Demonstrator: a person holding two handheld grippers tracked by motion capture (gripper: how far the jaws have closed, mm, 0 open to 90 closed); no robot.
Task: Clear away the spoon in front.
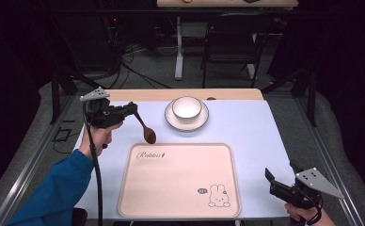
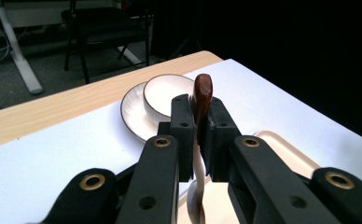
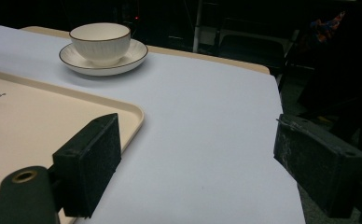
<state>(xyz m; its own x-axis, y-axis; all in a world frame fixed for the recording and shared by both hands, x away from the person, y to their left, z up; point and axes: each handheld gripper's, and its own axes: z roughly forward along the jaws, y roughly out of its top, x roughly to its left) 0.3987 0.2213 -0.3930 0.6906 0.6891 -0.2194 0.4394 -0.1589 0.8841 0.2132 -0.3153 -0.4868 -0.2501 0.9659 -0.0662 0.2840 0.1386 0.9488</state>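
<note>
- While the left gripper hangs above the far-left part of the table, its jaws are clamped tight on the handle of a brown wooden spoon — the bowl end dangles down and toward the tray, just off its far-left corner.
- From the left gripper view, the spoon handle pokes up between the two black jaws, and the cup on its saucer sits right beyond the tips.
- Over on the near-right edge, the right gripper has its jaws spread wide with nothing between them — just bare white table cover in the gap.
- Ahead and to the left of the right gripper is the beige tray, with some script lettering and a little bunny drawing on it. Its corner sits just past the left jaw in the right gripper view.
- Further out from both grippers, the white cup stands on the saucer, well apart from the right one and near the left one.
- A blue sleeve covers the left forearm.
</note>
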